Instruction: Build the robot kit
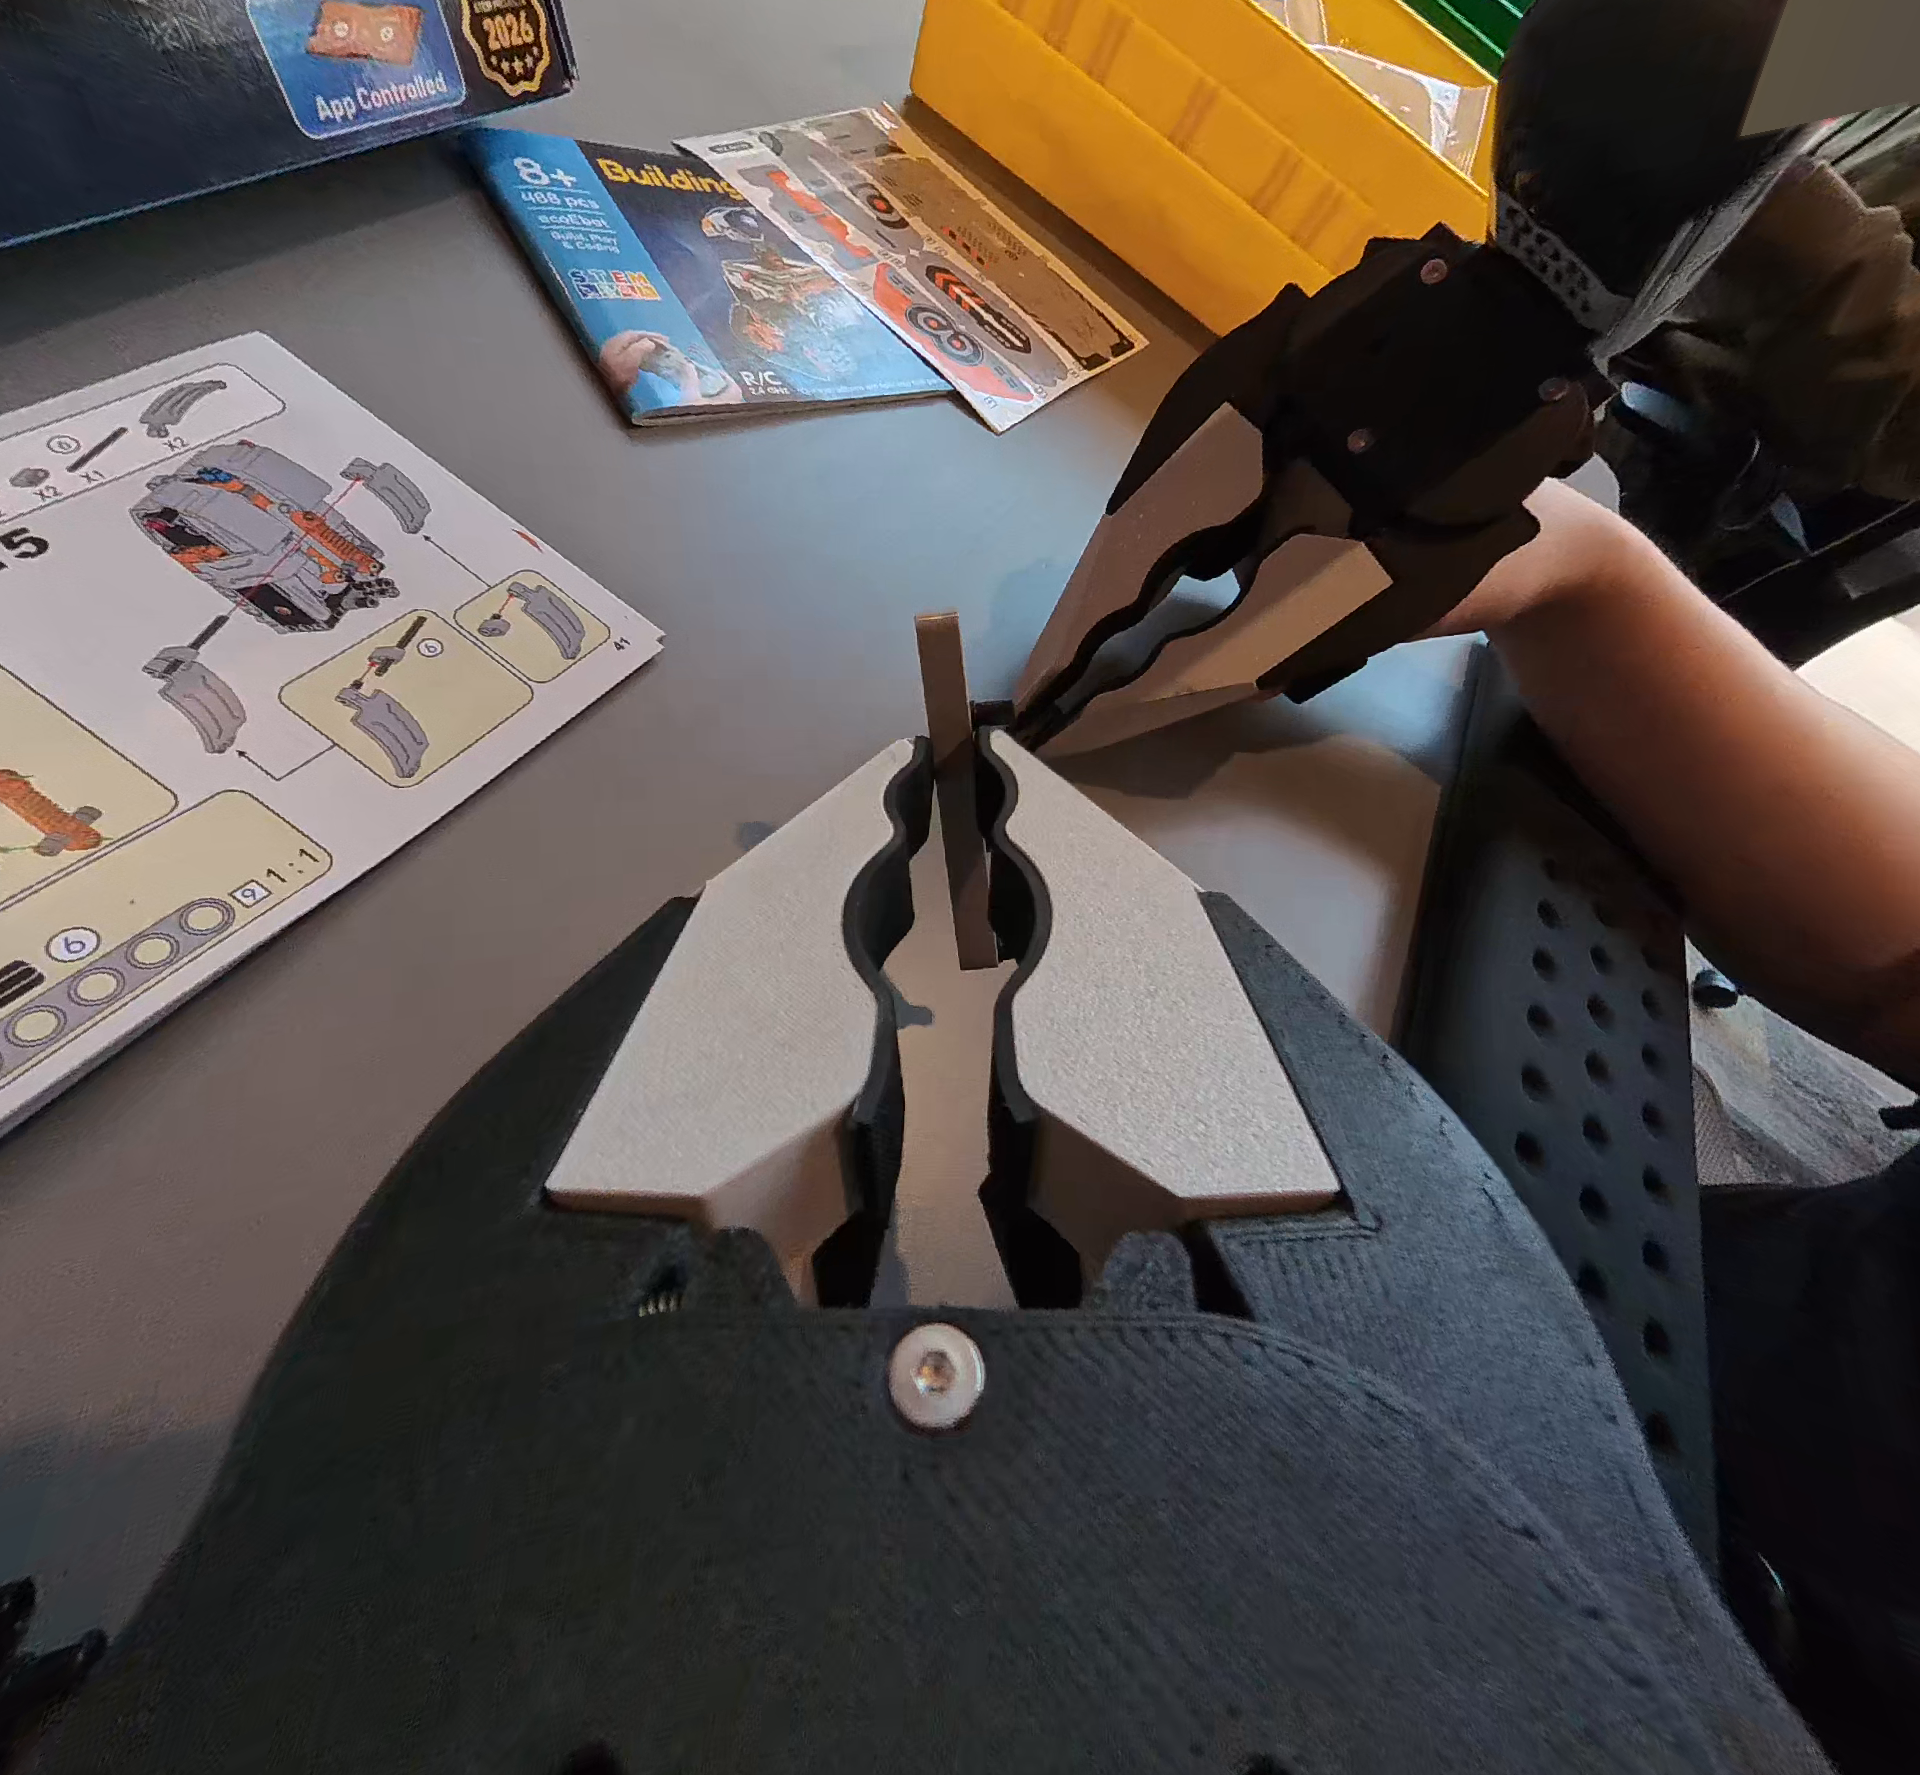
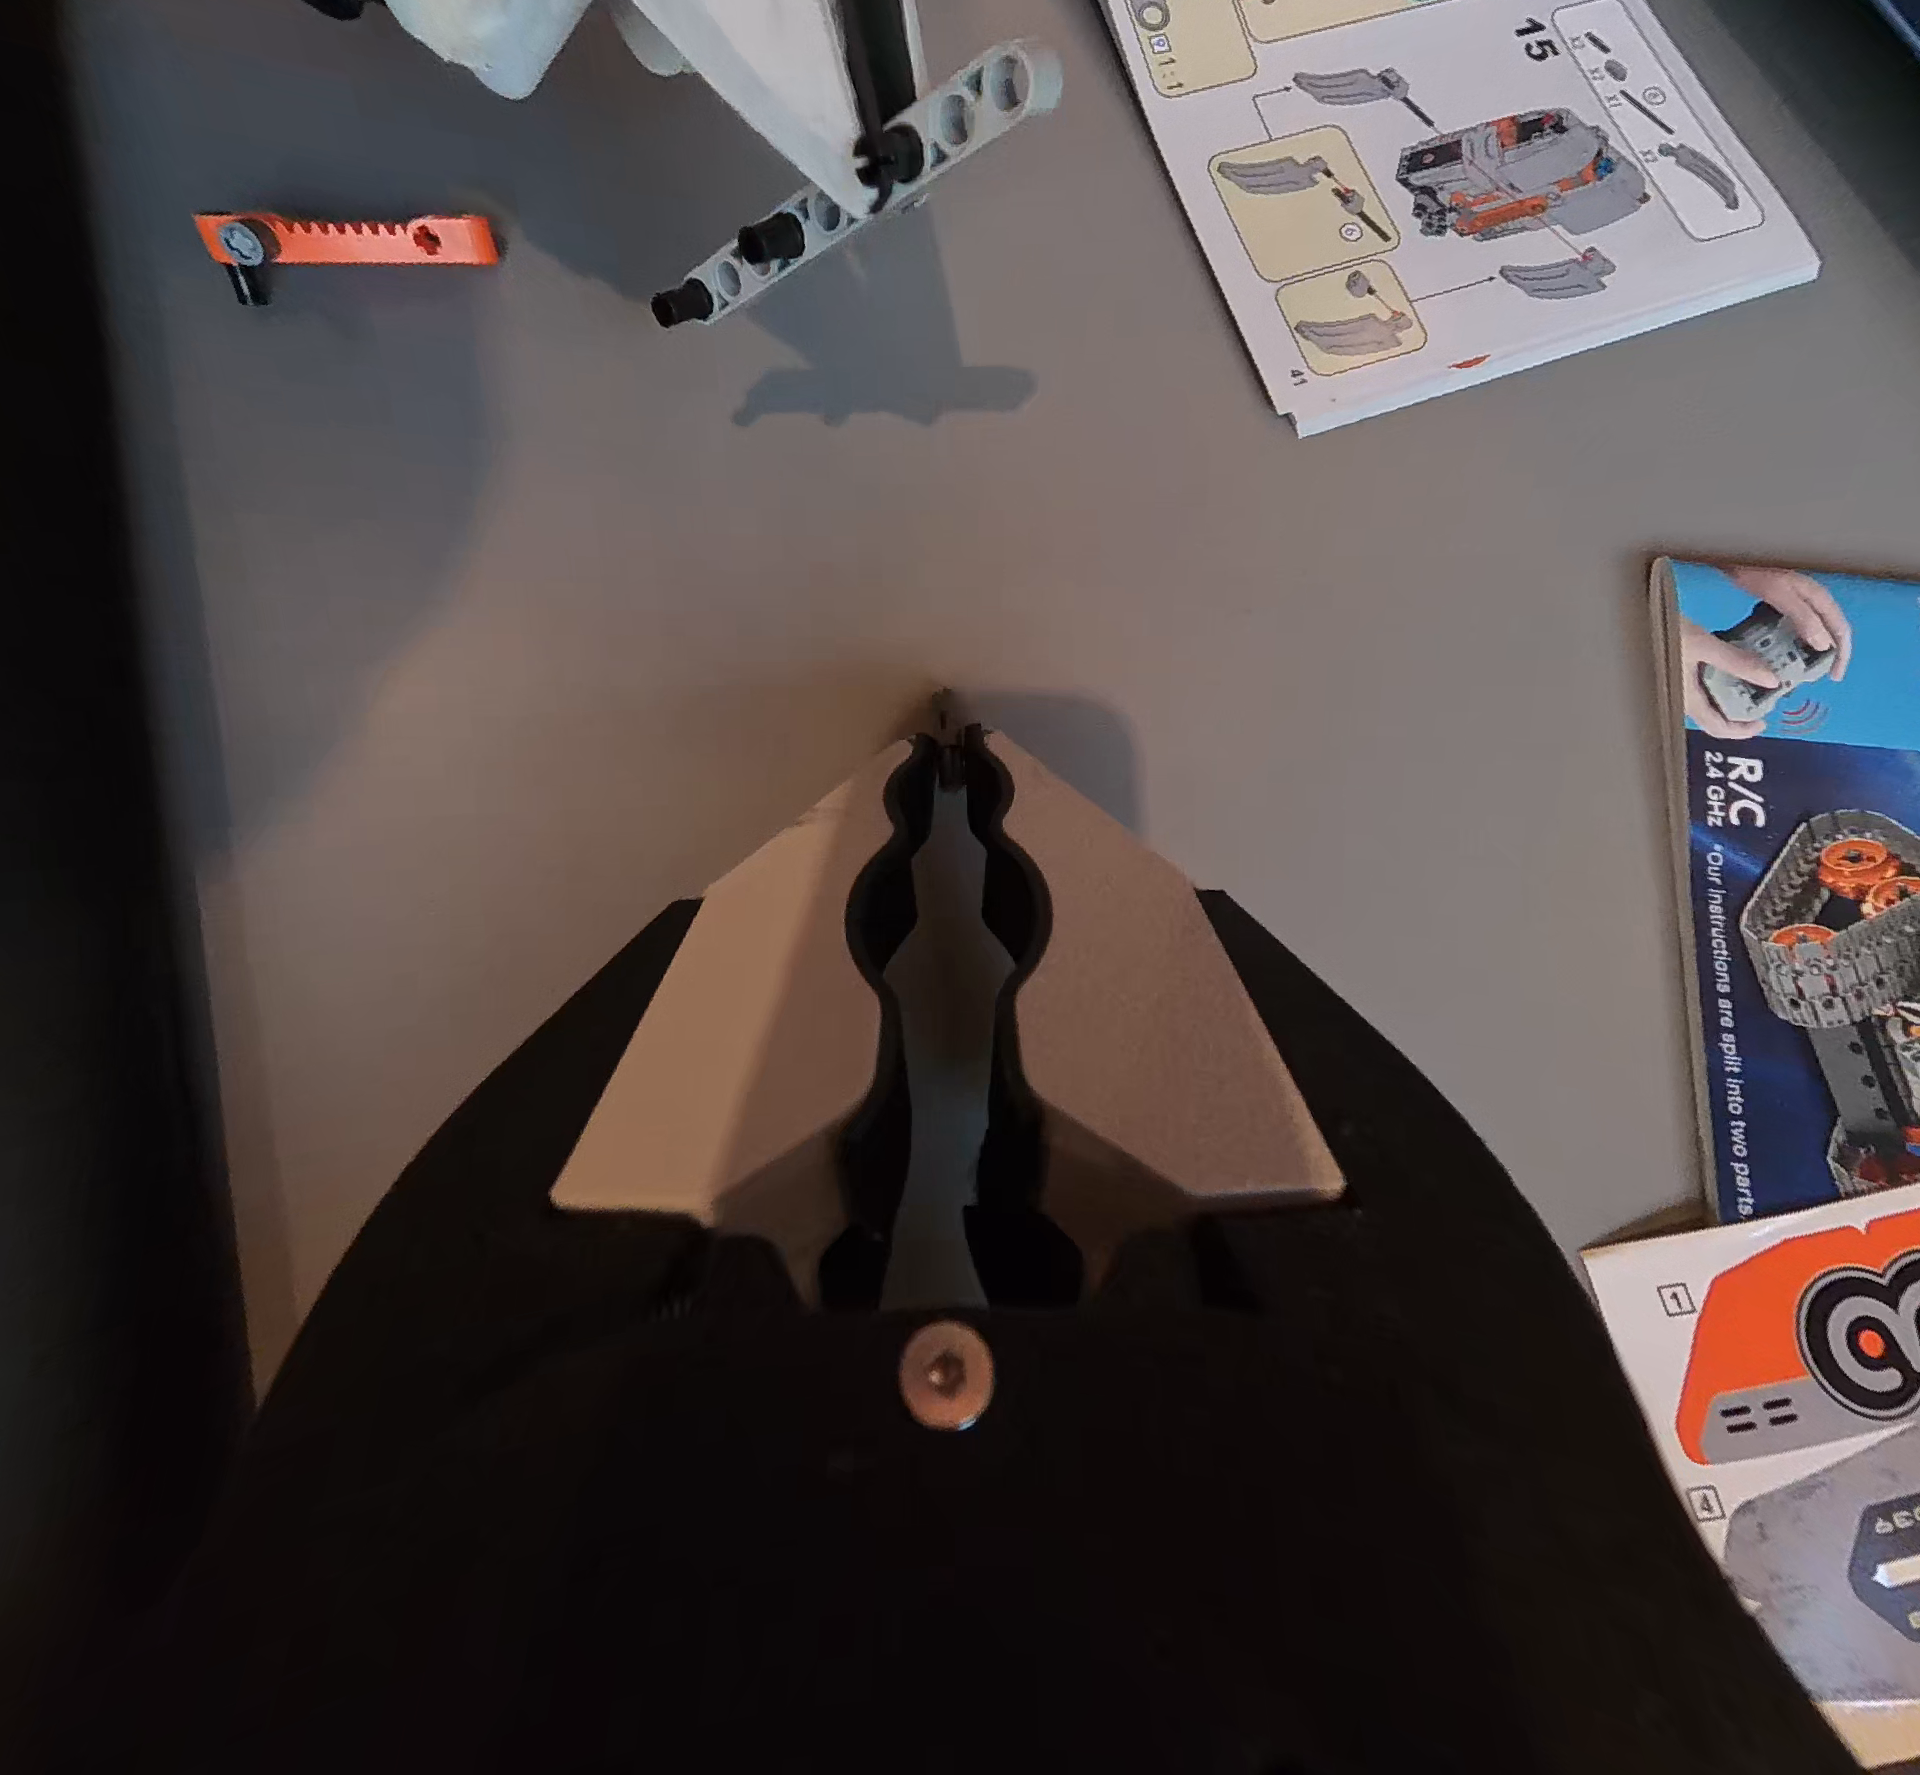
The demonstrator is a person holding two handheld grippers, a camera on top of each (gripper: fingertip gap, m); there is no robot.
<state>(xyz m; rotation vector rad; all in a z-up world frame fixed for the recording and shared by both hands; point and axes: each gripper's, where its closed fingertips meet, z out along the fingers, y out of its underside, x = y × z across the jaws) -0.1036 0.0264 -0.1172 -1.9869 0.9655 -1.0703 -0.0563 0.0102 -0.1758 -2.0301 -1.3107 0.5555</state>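
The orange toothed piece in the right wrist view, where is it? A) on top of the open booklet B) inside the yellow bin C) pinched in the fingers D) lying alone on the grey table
D: the orange toothed piece lies flat on the bare table, apart from the grey beam with holes that the left gripper holds.

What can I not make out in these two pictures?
Too small, both views: small black part in the right gripper.
Edge-on, holes hidden, left wrist view: grey beam in the left gripper.
Contents cut by top edge, left wrist view: yellow bin.
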